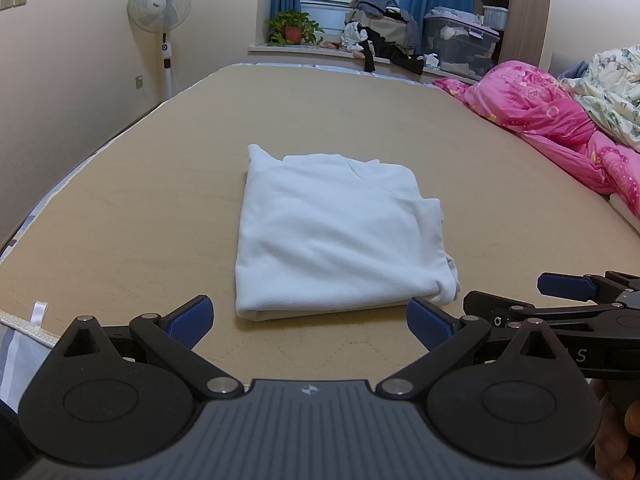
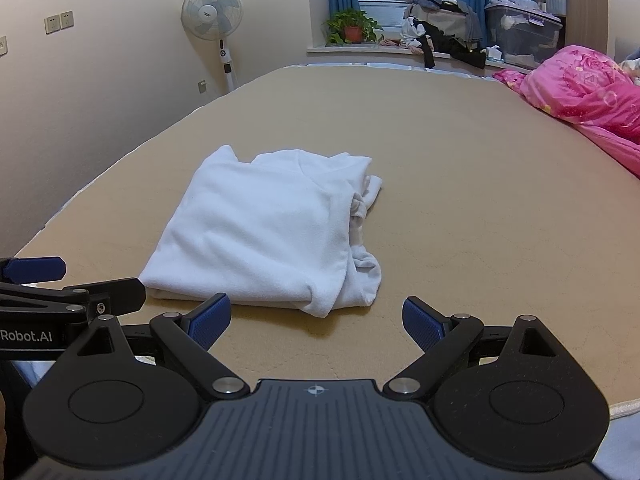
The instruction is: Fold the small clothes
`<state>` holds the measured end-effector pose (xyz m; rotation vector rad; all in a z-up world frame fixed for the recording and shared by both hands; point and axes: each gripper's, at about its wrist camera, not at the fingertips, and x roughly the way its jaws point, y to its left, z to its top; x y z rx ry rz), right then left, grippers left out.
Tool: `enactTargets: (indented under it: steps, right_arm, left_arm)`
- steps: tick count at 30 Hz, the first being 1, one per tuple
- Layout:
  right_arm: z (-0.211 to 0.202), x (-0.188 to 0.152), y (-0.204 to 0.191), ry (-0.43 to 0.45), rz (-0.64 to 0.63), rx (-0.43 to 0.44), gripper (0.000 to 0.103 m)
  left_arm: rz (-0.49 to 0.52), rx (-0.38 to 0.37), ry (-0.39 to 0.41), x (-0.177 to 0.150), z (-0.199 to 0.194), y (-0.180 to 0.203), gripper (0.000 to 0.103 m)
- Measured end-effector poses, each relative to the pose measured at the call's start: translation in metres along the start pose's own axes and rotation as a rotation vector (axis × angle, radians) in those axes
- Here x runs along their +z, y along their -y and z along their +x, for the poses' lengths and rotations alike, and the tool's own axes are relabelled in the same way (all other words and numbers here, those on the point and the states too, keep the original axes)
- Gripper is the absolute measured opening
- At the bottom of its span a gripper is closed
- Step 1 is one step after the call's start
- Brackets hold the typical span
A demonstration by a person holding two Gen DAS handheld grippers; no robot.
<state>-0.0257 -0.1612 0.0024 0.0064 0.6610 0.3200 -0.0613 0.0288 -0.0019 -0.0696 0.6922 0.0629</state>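
On the tan quilted mattress [image 1: 160,200], just beyond both grippers, a folded white fleece garment [image 1: 340,236] is laid. Left gripper [image 1: 308,320] and right gripper [image 2: 316,318] are held wide open, empty. Loose right-side layers could be snagged, undoing the fold.

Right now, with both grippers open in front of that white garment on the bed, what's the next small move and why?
Probably bring the right gripper forward to the bunched right edge of the white garment and tuck it flat. The rest lies folded in a neat rectangle on the bed, but that side shows loose, crumpled layers. The left gripper is open and holds nothing.
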Motion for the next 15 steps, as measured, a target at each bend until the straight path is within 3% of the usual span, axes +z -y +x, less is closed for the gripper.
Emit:
enactTargets:
  steps: [15]
  right_arm:
    - [0.0001, 0.0003, -0.0003, 0.0, 0.002, 0.0, 0.093]
  left_arm:
    - [0.004, 0.004, 0.007, 0.0004, -0.0022, -0.0013, 0.103]
